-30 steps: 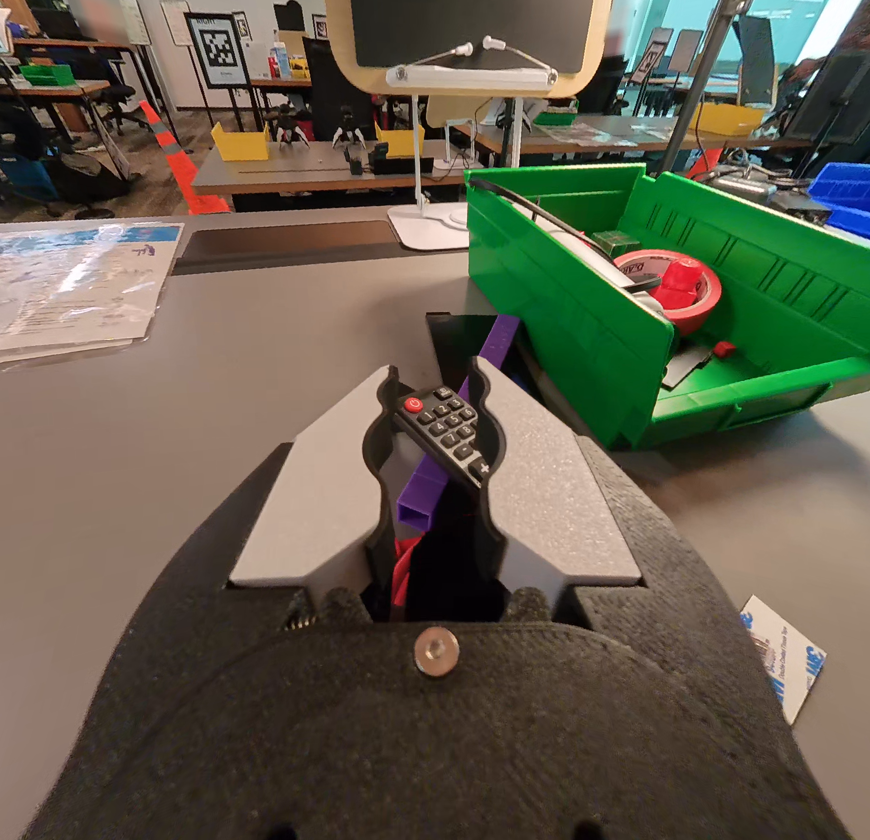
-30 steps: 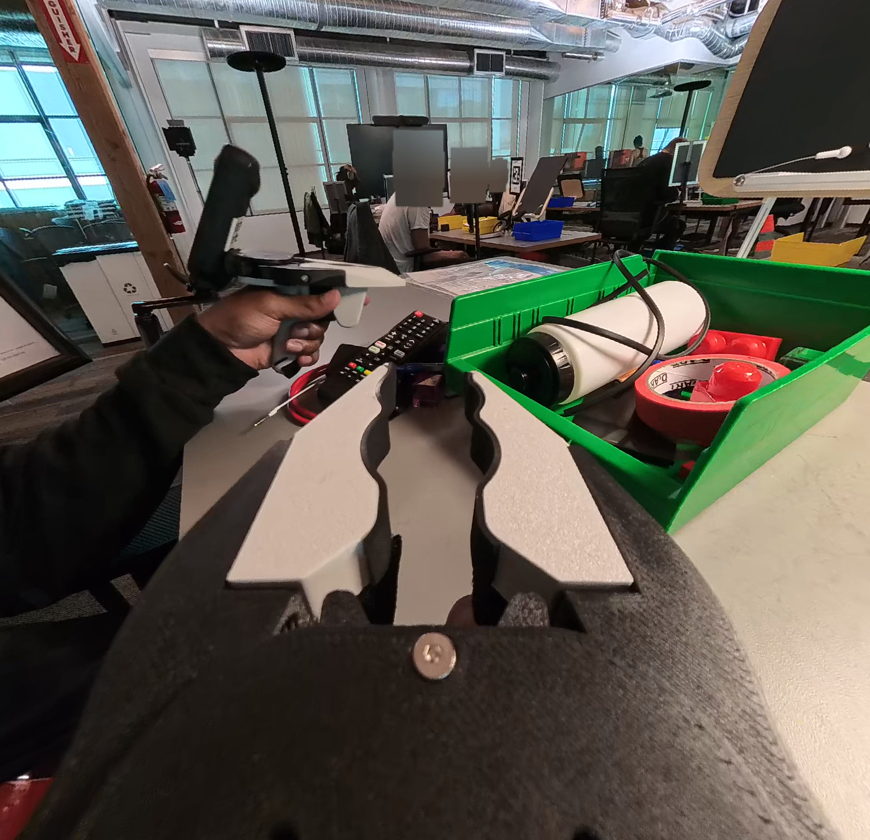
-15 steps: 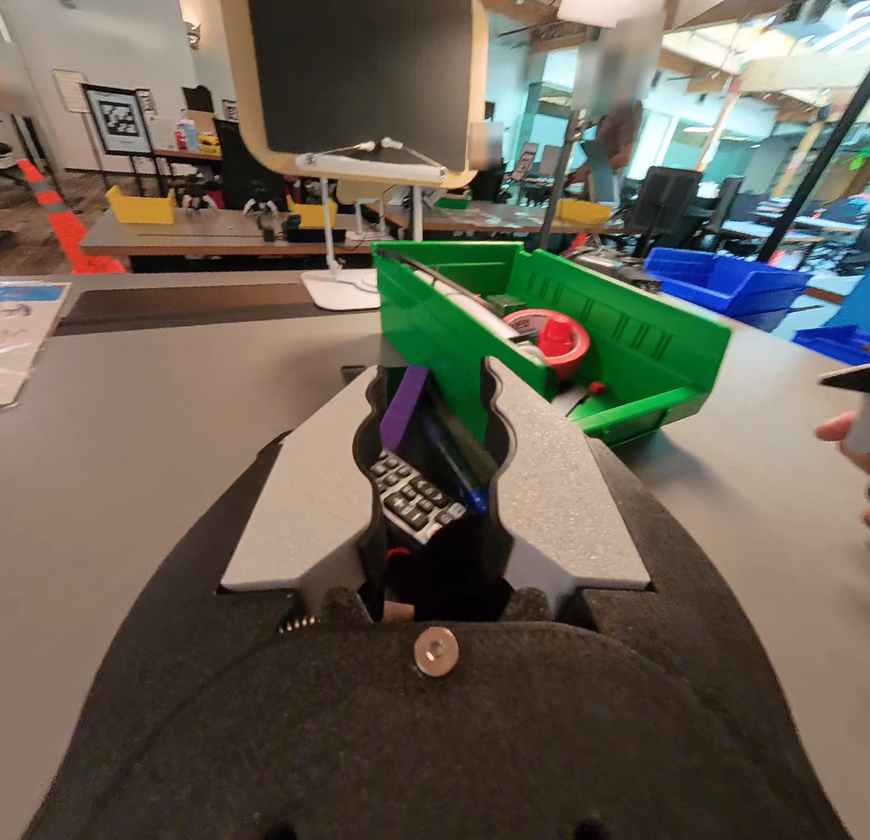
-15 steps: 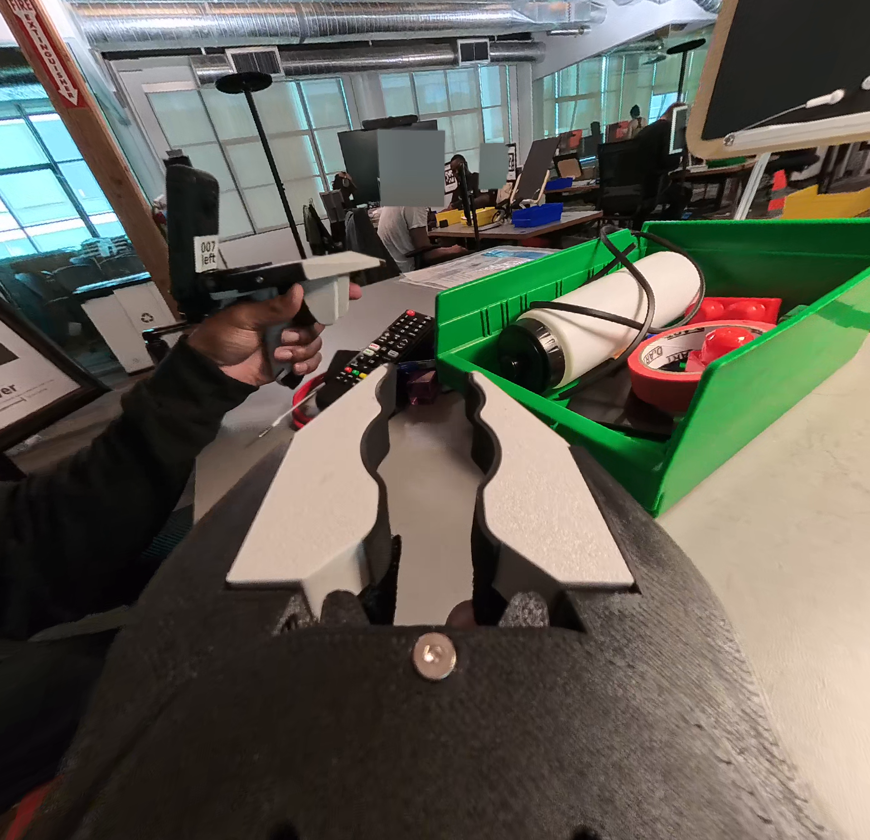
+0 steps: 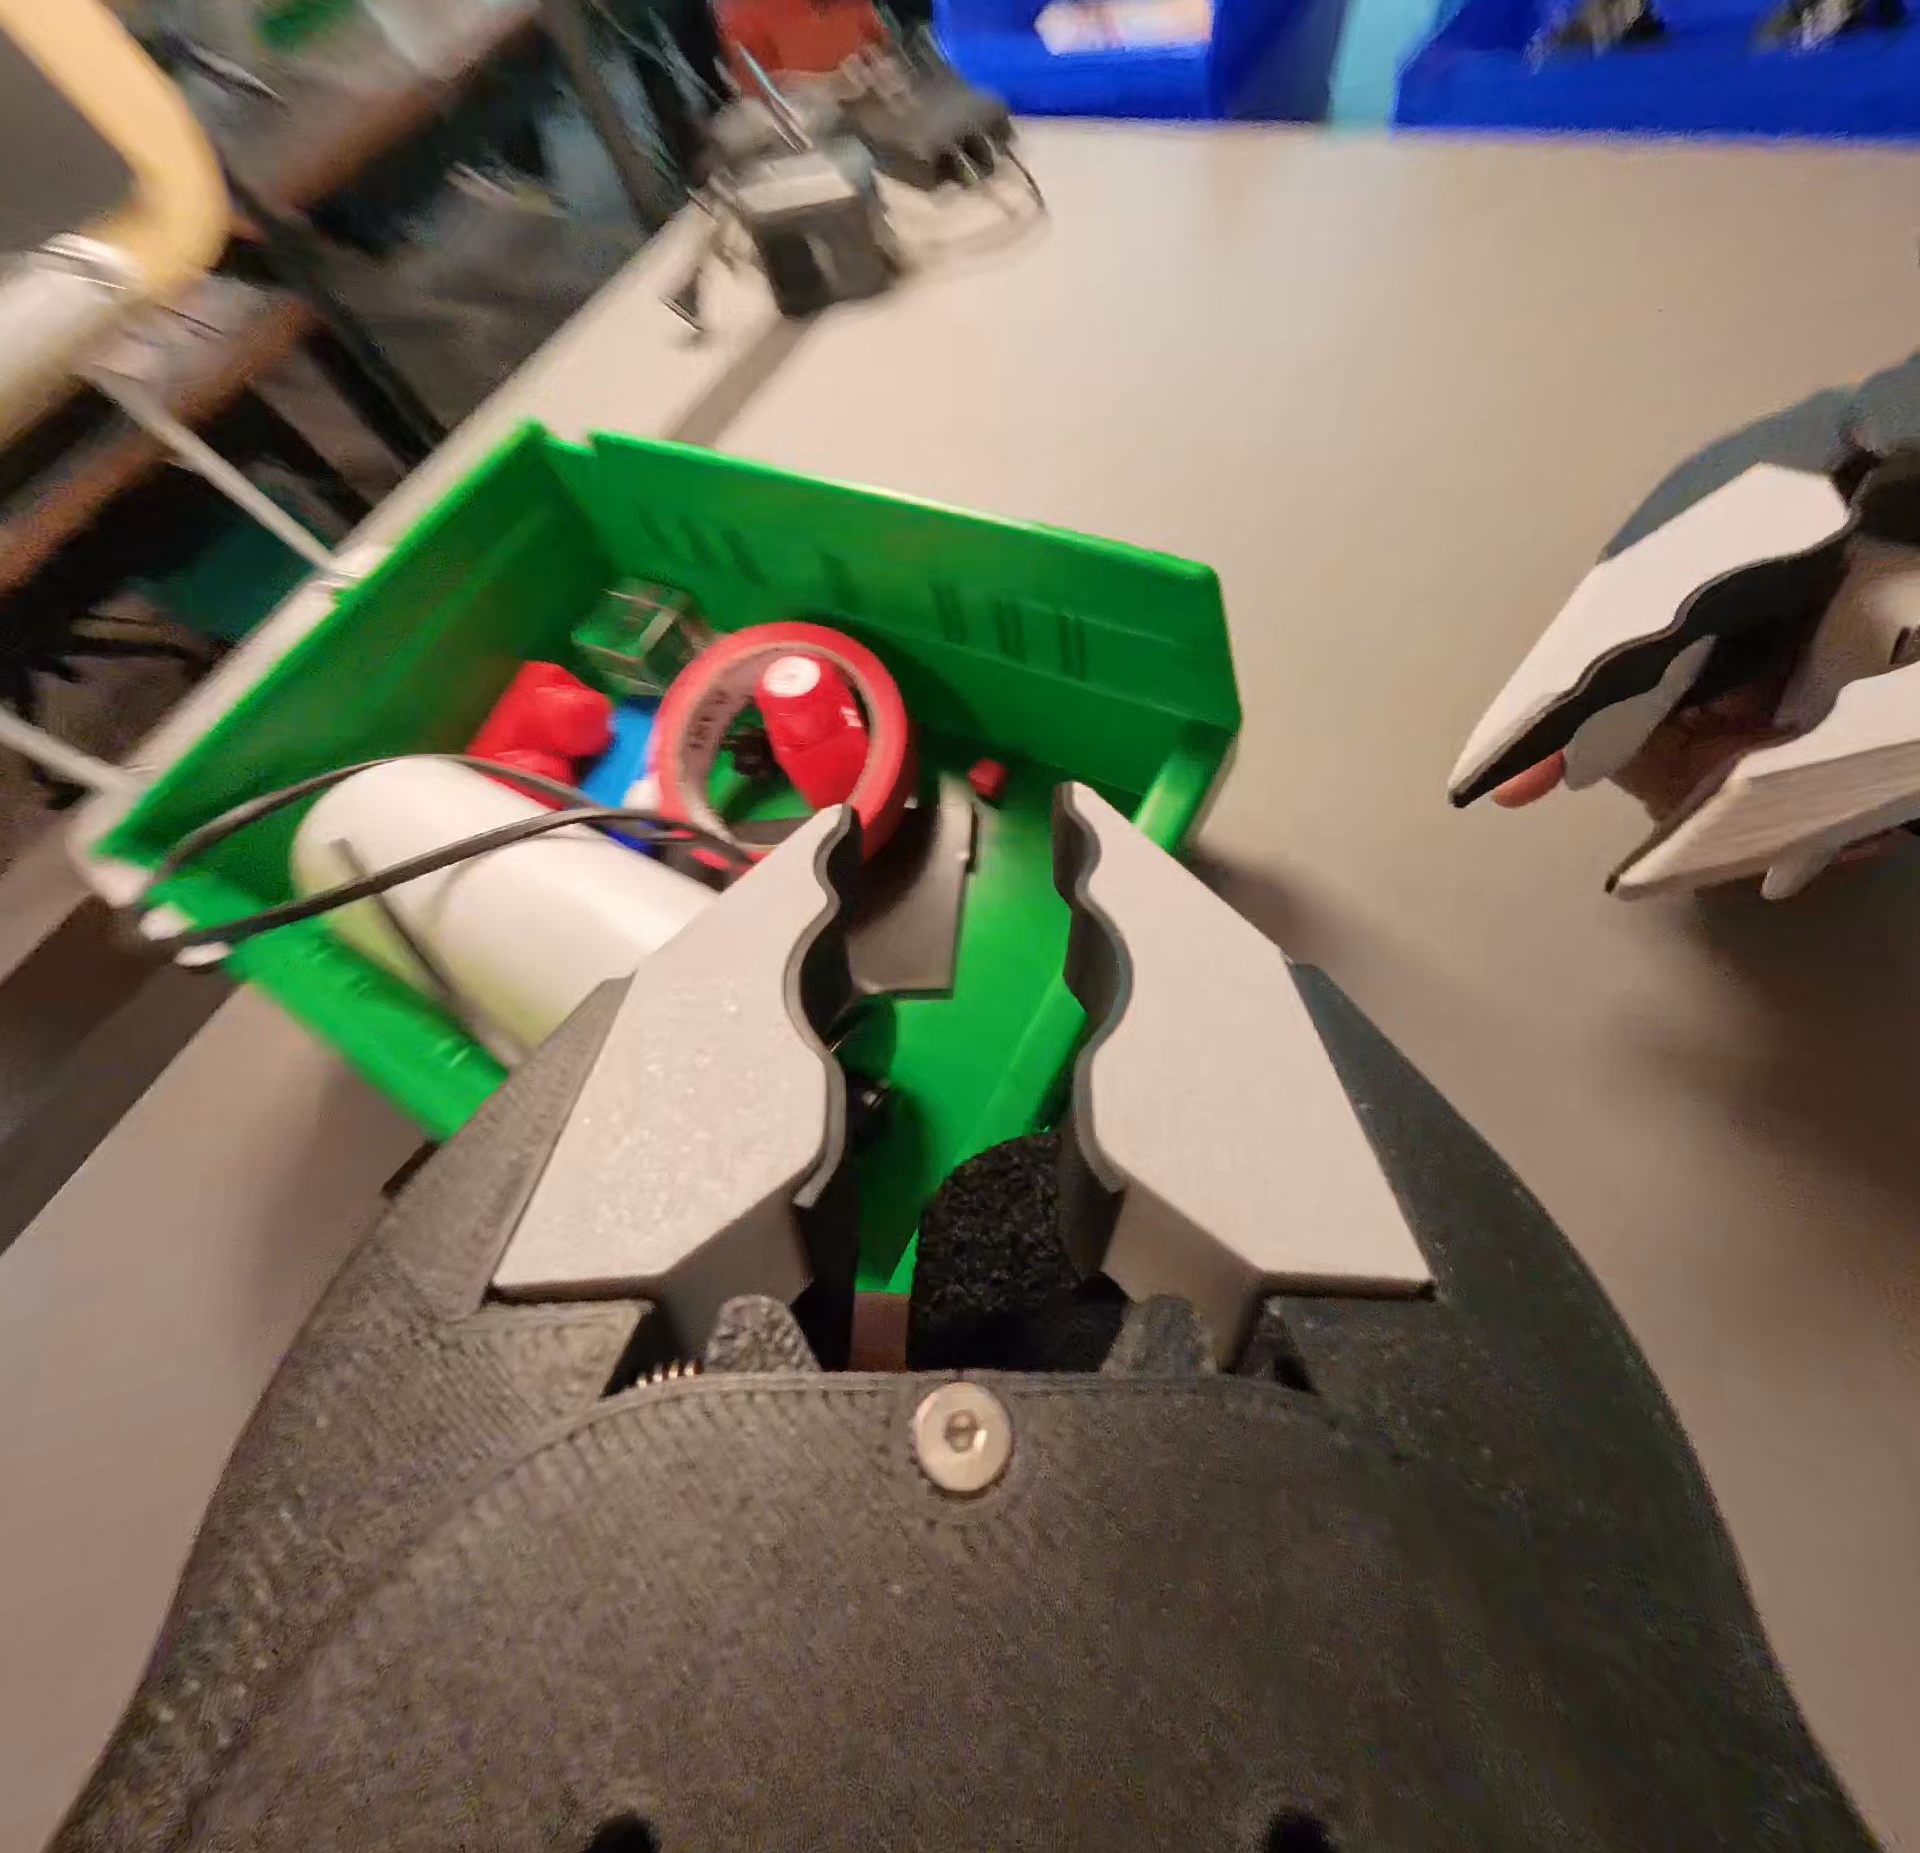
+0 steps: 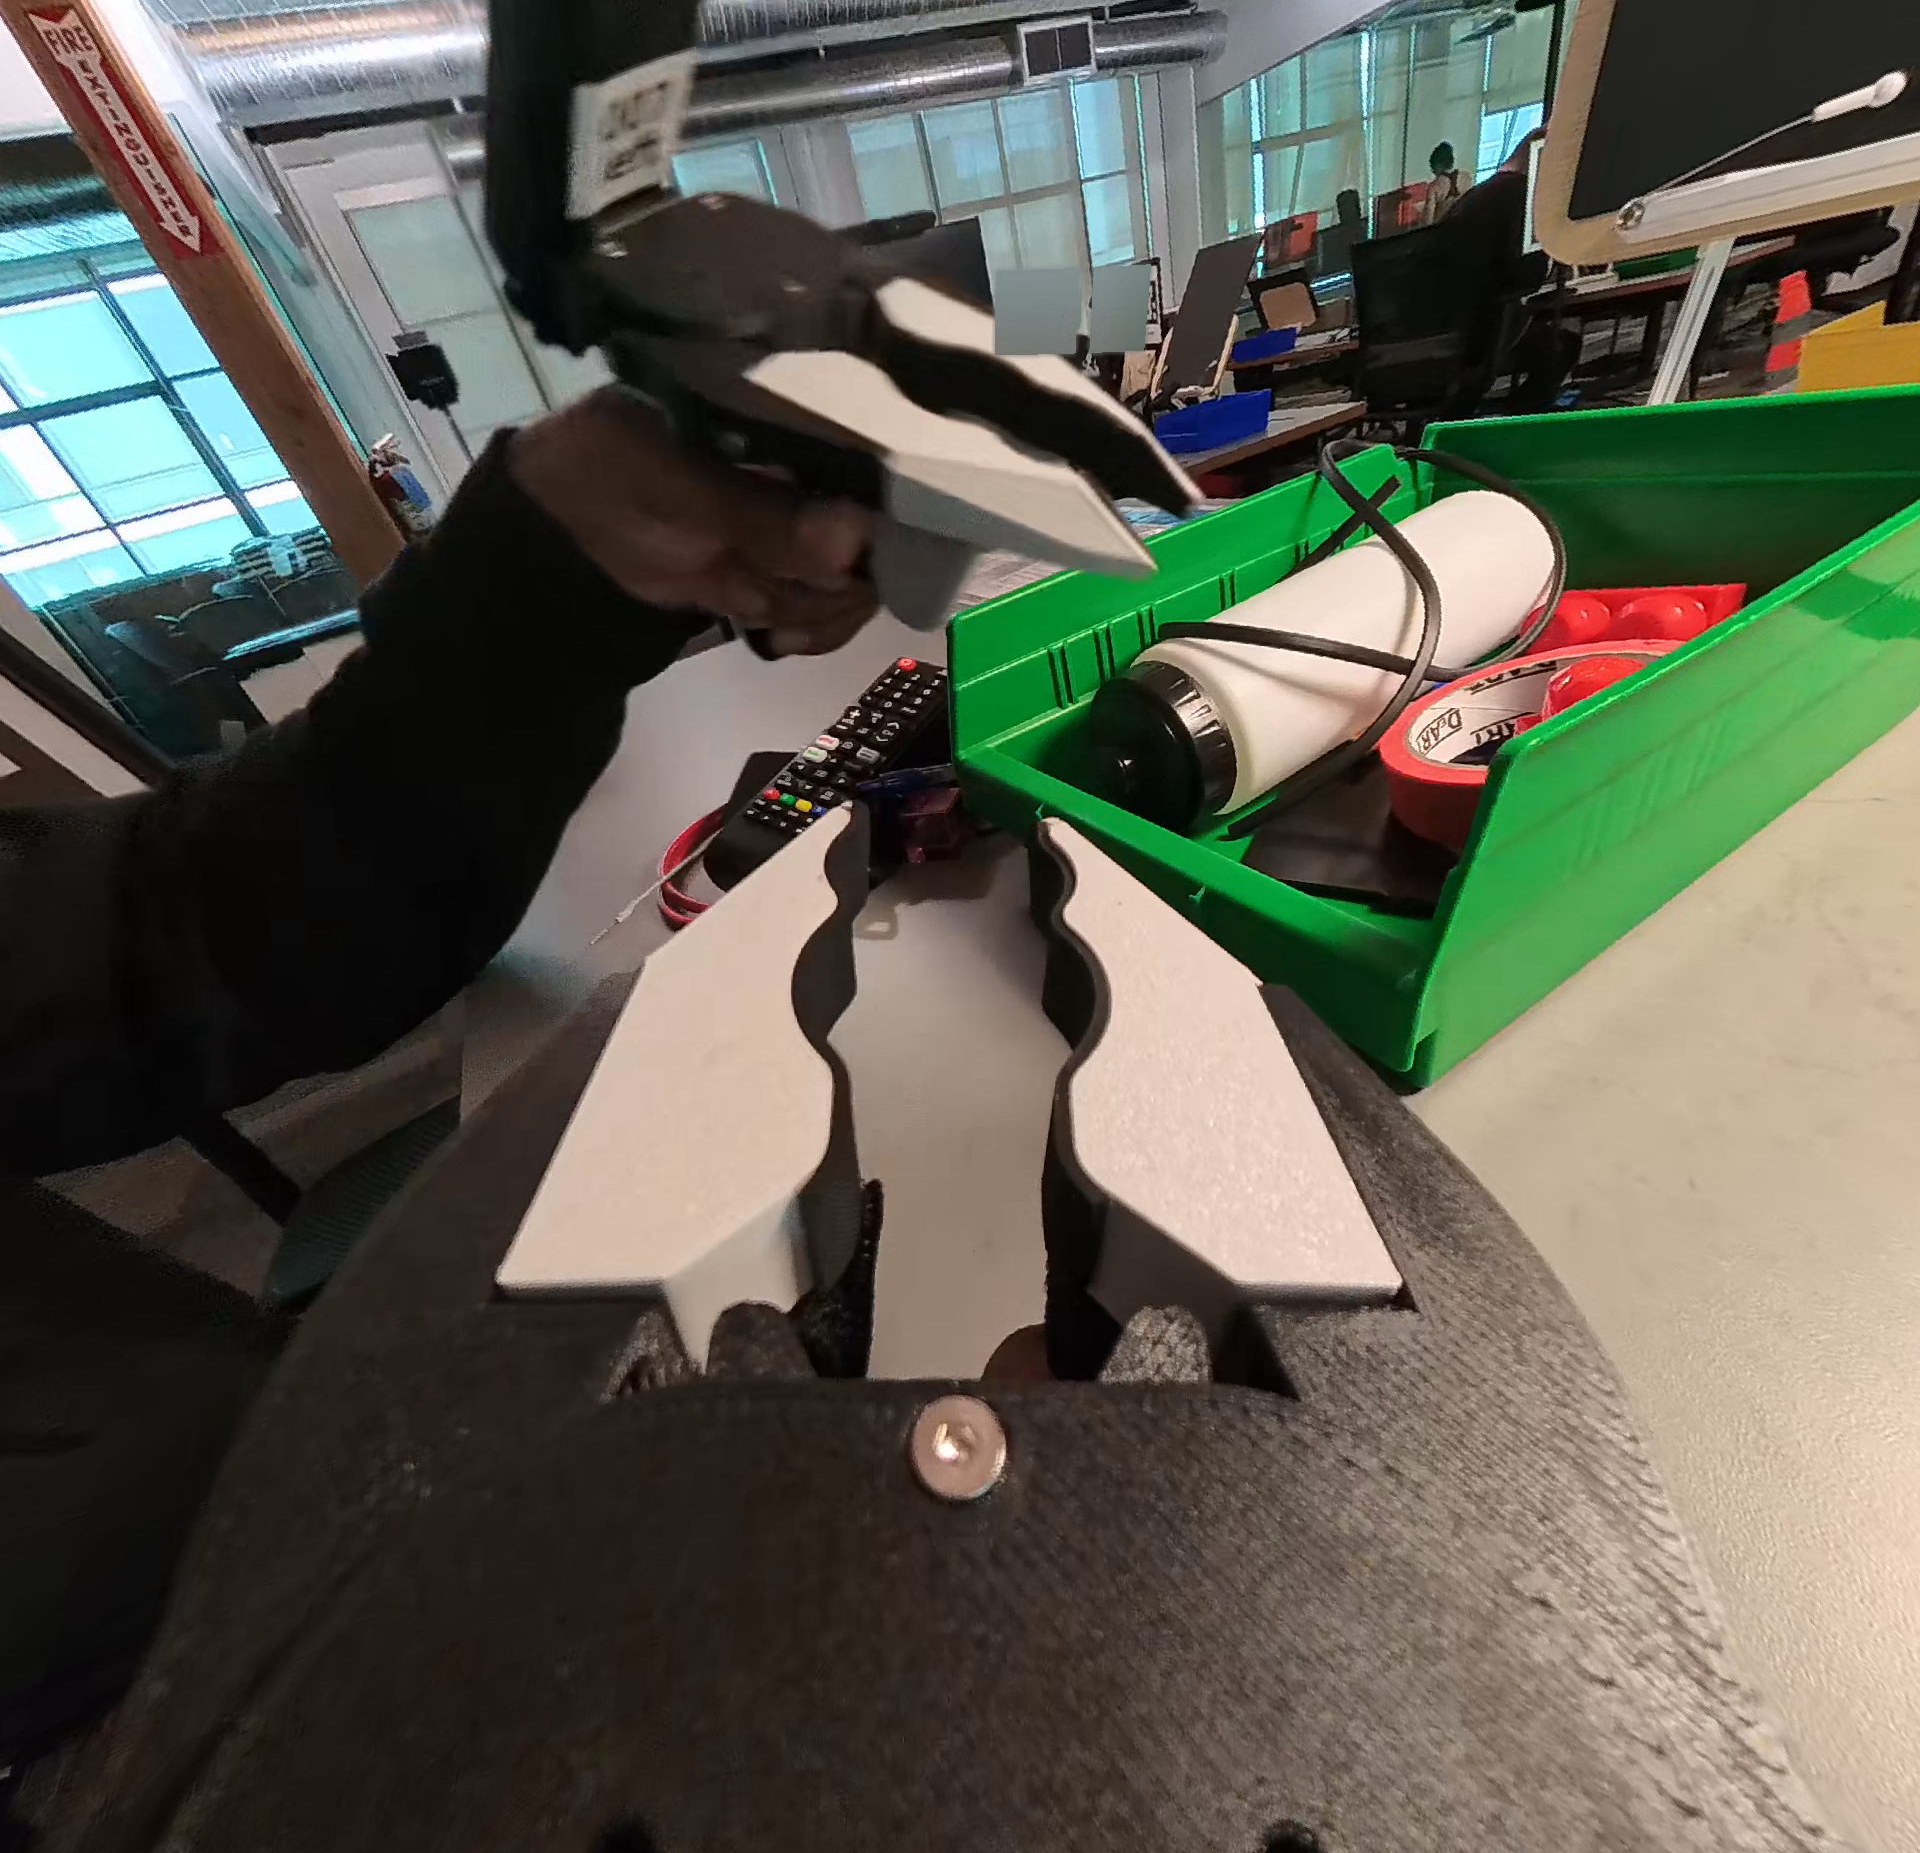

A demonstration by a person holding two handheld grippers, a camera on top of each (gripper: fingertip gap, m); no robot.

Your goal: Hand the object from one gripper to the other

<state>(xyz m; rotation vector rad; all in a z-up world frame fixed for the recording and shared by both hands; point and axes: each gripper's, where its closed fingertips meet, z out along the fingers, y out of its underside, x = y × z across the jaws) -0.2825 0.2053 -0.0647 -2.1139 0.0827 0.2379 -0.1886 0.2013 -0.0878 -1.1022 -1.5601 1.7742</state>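
Grey counter (image 6: pixel 1714 1128) | green bin (image 6: pixel 1621 858) holds white bottle (image 6: pixel 1340 650), red tape (image 5: pixel 784 738) | left tongs (image 5: pixel 951 821) above bin — apart, empty | right tongs (image 6: pixel 945 832) apart — empty

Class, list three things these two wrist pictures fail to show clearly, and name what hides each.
1. Left wrist view: the white bottle, its near end hidden behind the left claw.
2. Right wrist view: the remote, near end behind the right claw.
3. Left wrist view: the background desks, motion-blurred.
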